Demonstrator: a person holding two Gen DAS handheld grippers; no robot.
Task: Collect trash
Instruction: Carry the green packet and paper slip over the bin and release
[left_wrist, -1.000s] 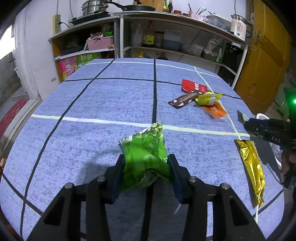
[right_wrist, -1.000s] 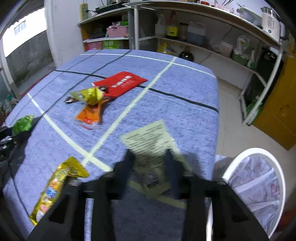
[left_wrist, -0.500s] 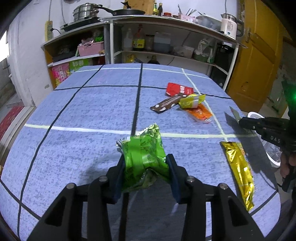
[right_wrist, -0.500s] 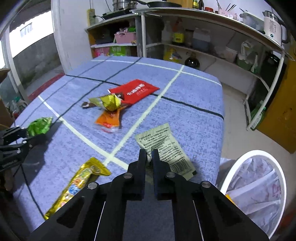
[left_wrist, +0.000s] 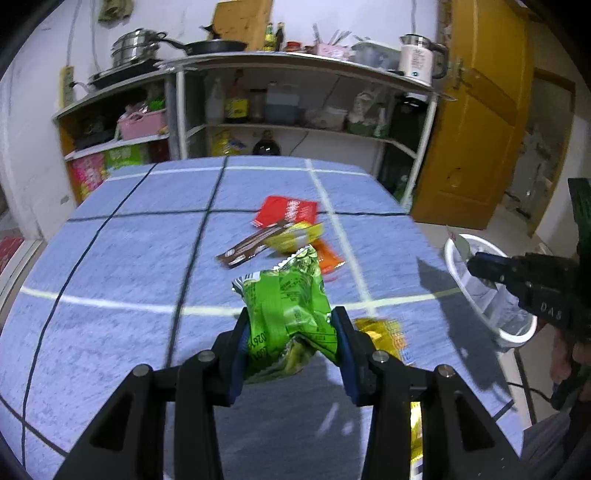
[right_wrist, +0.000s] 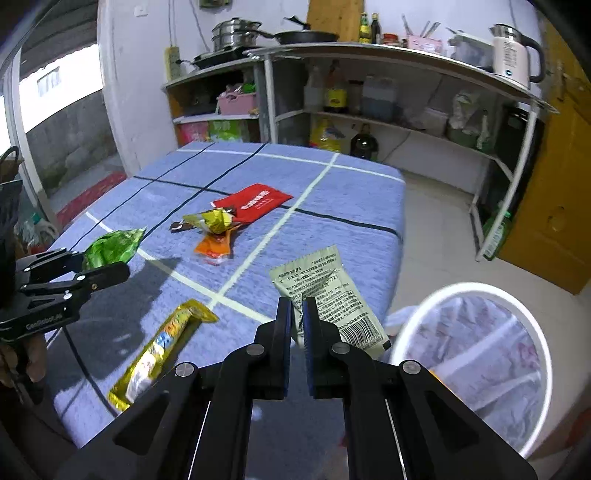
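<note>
Above the surface (right_wrist: 351, 192), both wrappers lifted, bin next.
Your left gripper (left_wrist: 291, 332) fingers clamp the green bag (left_wrist: 288, 306); your right gripper (right_wrist: 300, 317) fingers pinch the pale sachet (right_wrist: 325, 291). Swing each over the white bin (right_wrist: 476, 291) beside the surface, then release.

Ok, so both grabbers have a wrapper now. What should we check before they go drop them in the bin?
1. Left gripper shut on the green bag: ok.
2. Right gripper shut on the pale wrapper: ok, though only its edge is pinched.
3. White bin open-topped, beside the table's edge: ok.
4. Room left in the bin: cannot tell; only its liner shows.
5. Table cleared: not ok. The gold wrapper, red packet and small pile remain.
</note>
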